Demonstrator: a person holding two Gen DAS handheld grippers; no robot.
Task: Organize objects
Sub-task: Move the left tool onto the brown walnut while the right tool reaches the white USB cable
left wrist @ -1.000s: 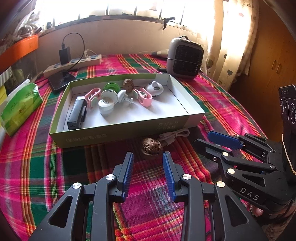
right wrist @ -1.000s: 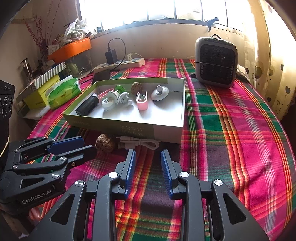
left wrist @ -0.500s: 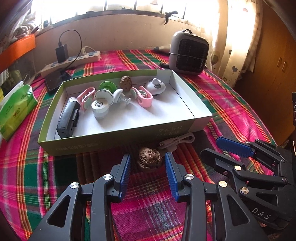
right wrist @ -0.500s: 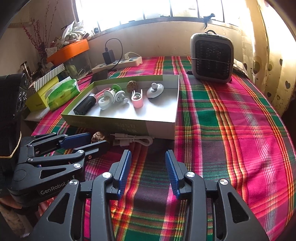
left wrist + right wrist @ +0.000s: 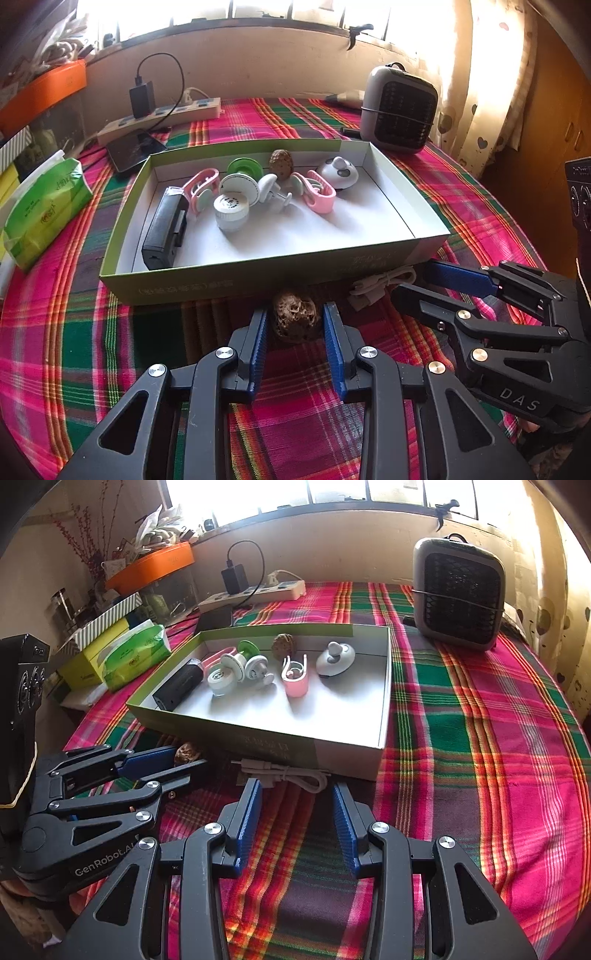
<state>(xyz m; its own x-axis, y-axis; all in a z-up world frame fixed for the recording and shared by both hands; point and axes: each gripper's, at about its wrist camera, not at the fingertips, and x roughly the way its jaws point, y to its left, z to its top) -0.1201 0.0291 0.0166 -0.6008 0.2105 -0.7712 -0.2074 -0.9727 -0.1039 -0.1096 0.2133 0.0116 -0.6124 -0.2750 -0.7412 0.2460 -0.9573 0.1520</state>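
Two walnuts are in sight: one walnut [image 5: 294, 322] lies on the plaid tablecloth [image 5: 62, 332] just in front of the green box [image 5: 207, 286], and a second walnut [image 5: 281, 165] sits inside it by the far wall. I hold my left gripper [image 5: 294, 332] tilted down over the near one; its jaws are closing at a narrow gap, the nut between the blue pads with a sliver of space on each side. My right gripper [image 5: 295, 812] also tilts down, partly open and holding nothing, its tips just short of the white cable [image 5: 284, 775] against the box front. Inside the box I count two pink clips [image 5: 317, 190], one black device [image 5: 164, 230] and several white and green round pieces.
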